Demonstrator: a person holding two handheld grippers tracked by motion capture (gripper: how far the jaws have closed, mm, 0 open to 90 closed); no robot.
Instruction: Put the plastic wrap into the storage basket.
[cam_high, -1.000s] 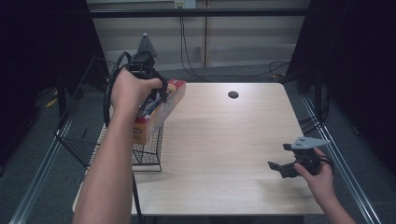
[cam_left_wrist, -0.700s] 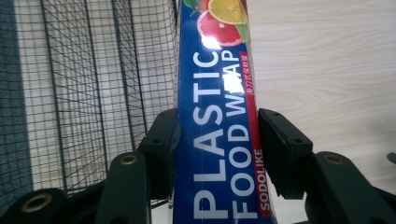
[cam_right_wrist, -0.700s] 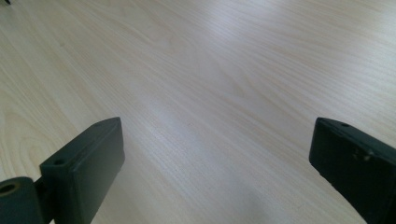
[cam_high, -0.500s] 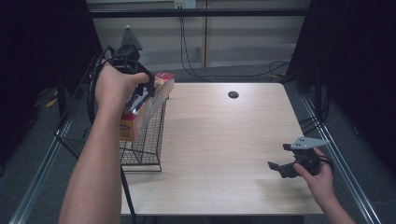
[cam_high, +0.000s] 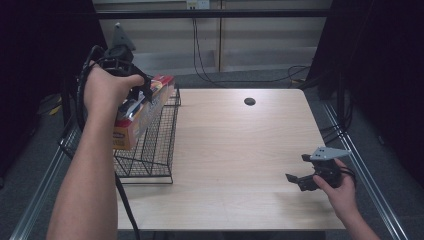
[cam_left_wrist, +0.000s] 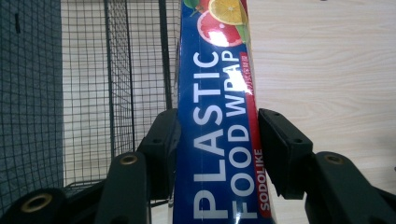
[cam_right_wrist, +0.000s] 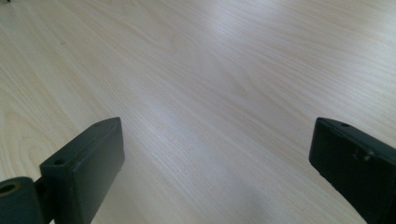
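Since a second ago, the left claw and the long box of plastic food wrap it grips have swung out toward the far left, away from the middle of the desk; the right claw has kept its place. Seen from the high view, the left hand holds its claw raised above the left edge of the desk, with the box hanging at a slant over a black wire basket that stands on the desk's left side. The box's far end is red and its near end orange-yellow. From the left claw's own camera, its two black jaws press against both long sides of the box, which is blue with white letters reading "PLASTIC FOOD WRAP" and a picture of citrus slices at the far end. Behind the box lies the basket's mesh on the left and bare pale wood on the right. At the near right corner of the desk, the right hand holds its claw low over the wood, jaws spread wide with nothing between them. A small dark round hole sits near the desk's far edge.
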